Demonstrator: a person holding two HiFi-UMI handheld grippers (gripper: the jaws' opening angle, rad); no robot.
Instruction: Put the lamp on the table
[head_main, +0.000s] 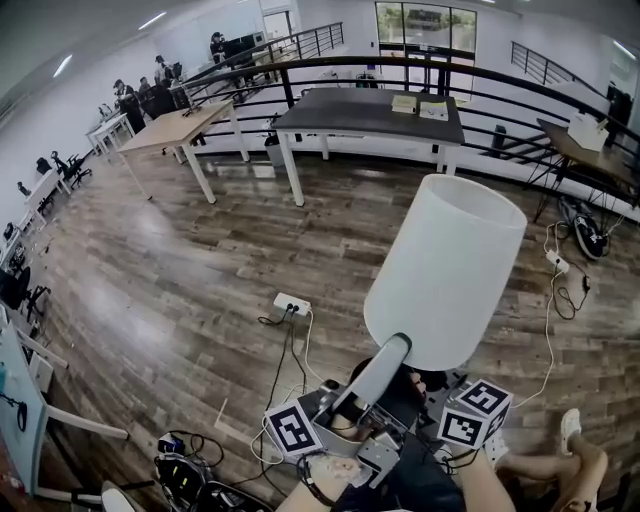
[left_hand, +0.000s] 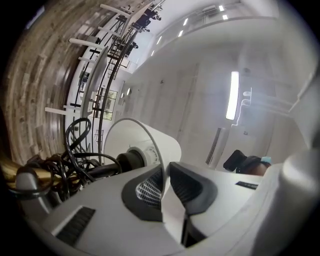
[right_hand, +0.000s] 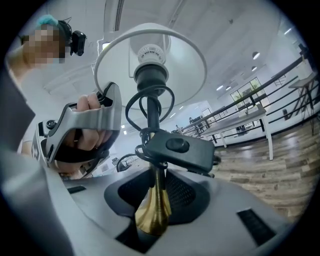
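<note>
Open-plan office: desks (head_main: 365, 110), seated people (head_main: 128, 100), railings (head_main: 330, 62), wood floor (head_main: 180, 290).

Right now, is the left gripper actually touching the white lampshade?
Touching. In the left gripper view, the lampshade has its thin wall clamped between the dark pads of the left gripper, with no gap on either side.

Lamp (head_main: 445, 270) held aloft right of centre, white shade tilted toward 1 o'clock. Left hand-held gripper (head_main: 393, 348) at 6 o'clock, reaching up to the shade's lower rim. Dark worktop (head_main: 340, 108) at 12 o'clock, wooden worktop (head_main: 175, 125) at 11. Power strip (head_main: 291, 303) on plank floor (head_main: 150, 270), 7 o'clock.
</note>
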